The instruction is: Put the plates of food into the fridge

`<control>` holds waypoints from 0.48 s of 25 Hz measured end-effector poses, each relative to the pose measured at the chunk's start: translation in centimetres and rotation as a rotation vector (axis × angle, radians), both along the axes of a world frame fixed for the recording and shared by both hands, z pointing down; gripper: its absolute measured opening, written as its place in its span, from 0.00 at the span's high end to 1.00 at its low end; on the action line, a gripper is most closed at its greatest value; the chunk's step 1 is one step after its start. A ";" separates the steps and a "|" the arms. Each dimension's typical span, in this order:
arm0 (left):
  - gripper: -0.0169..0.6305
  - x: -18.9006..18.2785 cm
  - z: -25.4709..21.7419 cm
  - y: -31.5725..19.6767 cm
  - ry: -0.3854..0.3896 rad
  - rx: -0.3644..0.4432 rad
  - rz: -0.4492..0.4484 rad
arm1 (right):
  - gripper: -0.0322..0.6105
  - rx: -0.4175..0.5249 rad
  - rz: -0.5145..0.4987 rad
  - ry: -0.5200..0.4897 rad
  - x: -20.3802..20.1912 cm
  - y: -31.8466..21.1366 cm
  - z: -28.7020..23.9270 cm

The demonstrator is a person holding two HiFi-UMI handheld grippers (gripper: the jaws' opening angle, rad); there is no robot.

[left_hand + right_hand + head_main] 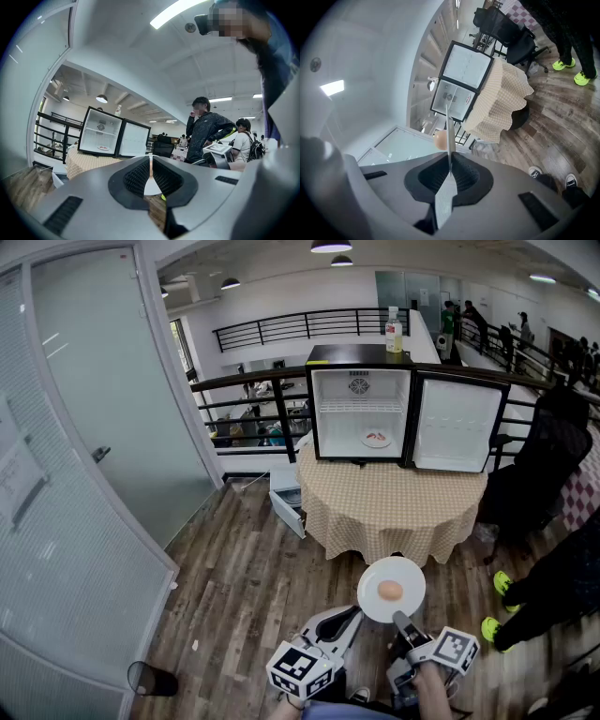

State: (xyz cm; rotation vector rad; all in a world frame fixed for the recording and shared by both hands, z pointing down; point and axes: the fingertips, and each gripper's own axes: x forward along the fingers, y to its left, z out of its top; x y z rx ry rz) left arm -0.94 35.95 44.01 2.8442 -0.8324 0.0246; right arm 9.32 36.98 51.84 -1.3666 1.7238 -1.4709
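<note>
White mini fridge (361, 409) stands on a round table (394, 507) draped in a tan checked cloth, with its door (457, 426) swung wide to the right. One plate (376, 439) already sits on the fridge floor, below a wire shelf.

A second white plate (372, 604), carrying a round, pale-brown piece of food (390, 591), is held out over the floor, well short of the table. The right gripper (401, 620) is clamped tight on its near rim. The left gripper (349, 617) hangs just beside it, jaws pressed together with nothing between them.

With only one rim gripped, the plate should stay level on the walk forward, or the food will likely roll. It looks wise to enter the fridge low and straight, clear of the door and shelf. Set it down beside the plate already there, not on it, and let go only once it rests flat.

Grey-brown wood-plank flooring (244, 587) runs up to a frosted glass wall (103, 409) on the left. A black railing (281, 329) runs behind the table. A bottle (394, 334) stands on the fridge, and a bystander in yellow shoes (502, 582) waits at right.
</note>
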 end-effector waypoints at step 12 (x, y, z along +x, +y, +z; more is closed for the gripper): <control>0.95 1.9 -0.3 -0.6 0.001 0.008 0.026 | 0.91 0.039 -0.010 0.043 1.1 -1.2 -0.7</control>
